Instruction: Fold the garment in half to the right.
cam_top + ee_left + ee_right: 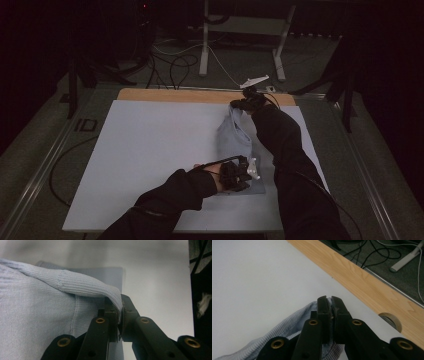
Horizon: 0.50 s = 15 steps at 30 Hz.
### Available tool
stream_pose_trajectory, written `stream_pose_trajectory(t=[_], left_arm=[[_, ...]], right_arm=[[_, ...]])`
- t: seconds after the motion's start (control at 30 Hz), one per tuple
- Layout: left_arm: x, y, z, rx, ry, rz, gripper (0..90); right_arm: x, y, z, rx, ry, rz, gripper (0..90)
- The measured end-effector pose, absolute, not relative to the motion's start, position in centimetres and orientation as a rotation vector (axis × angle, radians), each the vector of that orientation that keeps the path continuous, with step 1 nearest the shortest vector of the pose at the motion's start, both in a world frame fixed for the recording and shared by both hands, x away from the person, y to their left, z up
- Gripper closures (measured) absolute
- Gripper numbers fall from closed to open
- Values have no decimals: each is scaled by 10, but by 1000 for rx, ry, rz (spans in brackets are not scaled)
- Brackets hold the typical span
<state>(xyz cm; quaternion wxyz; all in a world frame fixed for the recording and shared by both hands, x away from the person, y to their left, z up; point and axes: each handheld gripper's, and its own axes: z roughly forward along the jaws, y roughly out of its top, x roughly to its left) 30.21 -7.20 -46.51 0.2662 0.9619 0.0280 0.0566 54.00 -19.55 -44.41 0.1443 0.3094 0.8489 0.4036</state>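
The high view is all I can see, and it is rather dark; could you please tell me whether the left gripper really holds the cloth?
Observer: Yes. In the left gripper view the left gripper has its jaws shut on a ribbed edge of the cloth.
Operator: Thank you. And the right one, near the far edge?
Observer: The right gripper is shut on another ribbed edge of the cloth, pinched between its jaws.
Operator: Is anything close to it on the table?
Observer: A round hole in the wooden strip lies just beyond its jaws.
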Motion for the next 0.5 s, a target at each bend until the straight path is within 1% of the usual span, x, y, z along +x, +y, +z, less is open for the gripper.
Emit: stream_pose_trajectory(t=[0.2, 0.23, 0.27, 0.3, 0.33, 0.37, 0.43, 0.47, 0.5], left_arm=[[308, -86, -470, 2593, 83, 129, 874], [309, -89, -471, 2598, 81, 128, 873], [310, -90, -473, 2607, 86, 115, 869], [312, -92, -474, 2602, 93, 87, 848], [312, -93, -475, 2598, 93, 64, 762], [311, -95, -477, 2604, 98, 56, 647], [309, -97, -478, 2591, 112, 46, 510], [310, -97, -477, 2594, 99, -1, 430], [311, -96, -475, 2579, 79, -26, 352]], right_arm=[[541, -204, -444, 901, 2430, 1161, 849], [541, -207, -445, 902, 2414, 1174, 654], [541, -208, -445, 901, 2412, 1185, 543], [541, -209, -445, 907, 2412, 1180, 457], [541, -210, -445, 921, 2412, 1165, 375], [541, -212, -445, 934, 2406, 1164, 282], [540, -216, -444, 957, 2423, 1190, 161], [539, -218, -444, 957, 2422, 1197, 132], [539, -220, -443, 972, 2415, 1210, 139]])
